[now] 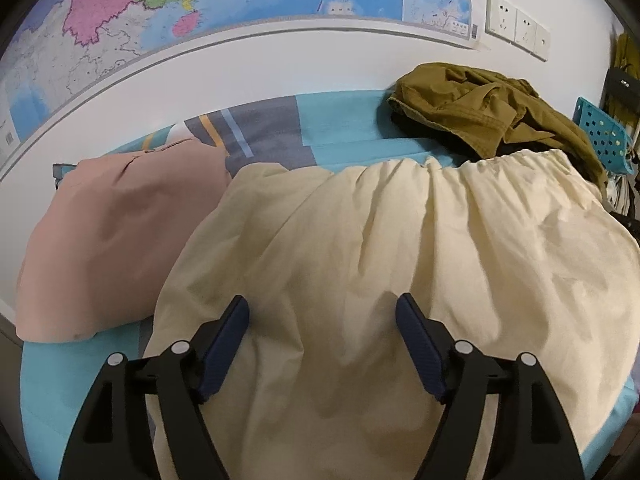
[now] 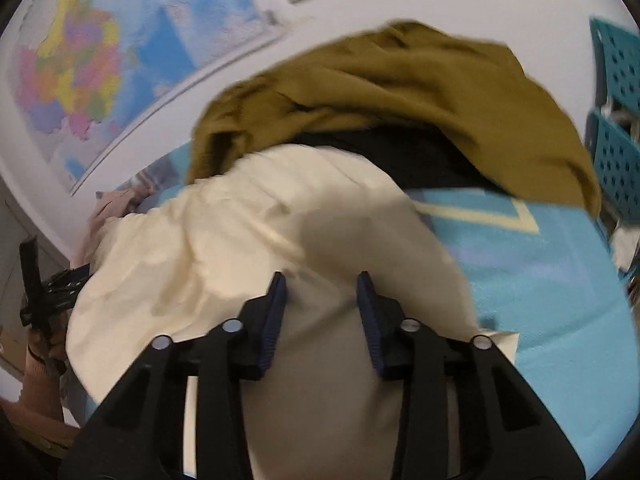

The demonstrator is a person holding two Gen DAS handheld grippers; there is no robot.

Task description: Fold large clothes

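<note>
A large cream garment with a gathered far edge [image 1: 400, 248] lies spread on the blue bed cover [image 1: 344, 128]. My left gripper [image 1: 322, 308] is open just above its near part, holding nothing. The cream garment also shows in the right wrist view [image 2: 248, 240], which is blurred. My right gripper [image 2: 321, 284] is open over the garment's right part, its fingers apart with cloth under them. My left gripper shows at the left edge of the right wrist view [image 2: 52, 280].
A folded pink garment [image 1: 120, 232] lies left of the cream one. An olive-green garment [image 1: 480, 112] is heaped over something dark at the far right. A map [image 1: 200, 4] hangs on the wall behind. Teal perforated baskets [image 2: 616, 152] stand right of the bed.
</note>
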